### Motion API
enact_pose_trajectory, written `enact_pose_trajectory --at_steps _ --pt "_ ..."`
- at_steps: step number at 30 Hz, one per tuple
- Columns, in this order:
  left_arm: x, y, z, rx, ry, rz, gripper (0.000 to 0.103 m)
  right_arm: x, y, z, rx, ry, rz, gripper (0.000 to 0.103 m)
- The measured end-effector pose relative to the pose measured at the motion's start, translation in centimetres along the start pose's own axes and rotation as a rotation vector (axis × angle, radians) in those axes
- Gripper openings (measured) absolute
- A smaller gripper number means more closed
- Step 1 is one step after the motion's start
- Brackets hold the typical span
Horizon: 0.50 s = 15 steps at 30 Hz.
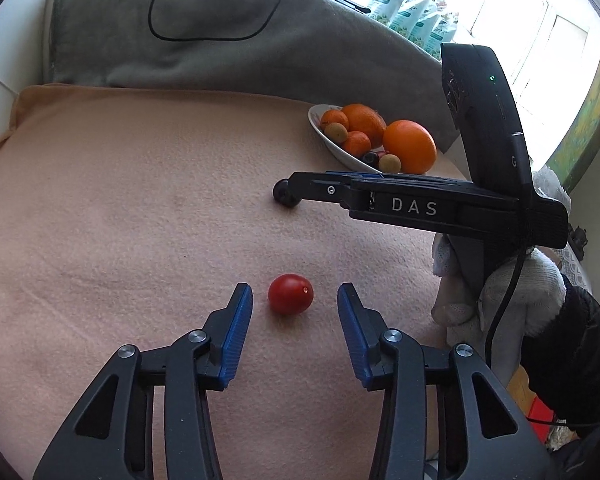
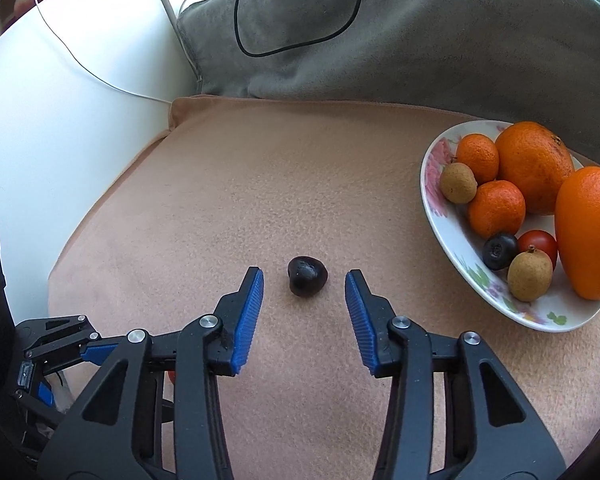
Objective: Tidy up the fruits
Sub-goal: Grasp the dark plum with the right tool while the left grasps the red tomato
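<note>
A red cherry tomato (image 1: 291,294) lies on the peach blanket (image 1: 140,200). My left gripper (image 1: 295,289) is open, with the tomato between its blue pads (image 1: 236,320) and a gap on each side. A dark cherry (image 2: 307,281) lies on the same blanket. My right gripper (image 2: 304,274) is open around it, and neither pad touches the fruit. In the left wrist view the right gripper (image 1: 296,189) shows side-on above the tomato. To the right, a flowered white plate (image 2: 440,216) holds oranges (image 2: 534,168), mandarins, longans, a blueberry (image 2: 499,251) and a cherry tomato (image 2: 538,242).
A grey folded blanket (image 2: 380,48) with a black cable (image 2: 300,46) on it lies behind the peach blanket. A white wall (image 2: 60,120) stands at the left edge. A white-gloved hand (image 1: 512,292) in a dark sleeve holds the right gripper. The plate (image 1: 320,128) sits at the far right.
</note>
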State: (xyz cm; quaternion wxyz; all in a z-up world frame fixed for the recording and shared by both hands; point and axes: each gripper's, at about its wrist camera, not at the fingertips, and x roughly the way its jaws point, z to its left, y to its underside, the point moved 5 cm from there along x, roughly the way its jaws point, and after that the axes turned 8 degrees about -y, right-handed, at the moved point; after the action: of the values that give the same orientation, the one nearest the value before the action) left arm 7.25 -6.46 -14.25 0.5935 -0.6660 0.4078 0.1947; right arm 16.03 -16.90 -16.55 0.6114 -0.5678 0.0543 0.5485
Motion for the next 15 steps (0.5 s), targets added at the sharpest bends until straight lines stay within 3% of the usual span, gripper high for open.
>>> enact_pose_trajectory --at_steps 4,15 --pt "0.2 0.1 0.1 0.001 0.003 0.006 0.04 0.5 -0.1 0.1 -0.005 0.001 0.012 0.038" --pt "0.9 0.2 0.1 0.001 0.007 0.023 0.035 2.2 -0.5 0.1 -0.003 0.02 0.039 0.035"
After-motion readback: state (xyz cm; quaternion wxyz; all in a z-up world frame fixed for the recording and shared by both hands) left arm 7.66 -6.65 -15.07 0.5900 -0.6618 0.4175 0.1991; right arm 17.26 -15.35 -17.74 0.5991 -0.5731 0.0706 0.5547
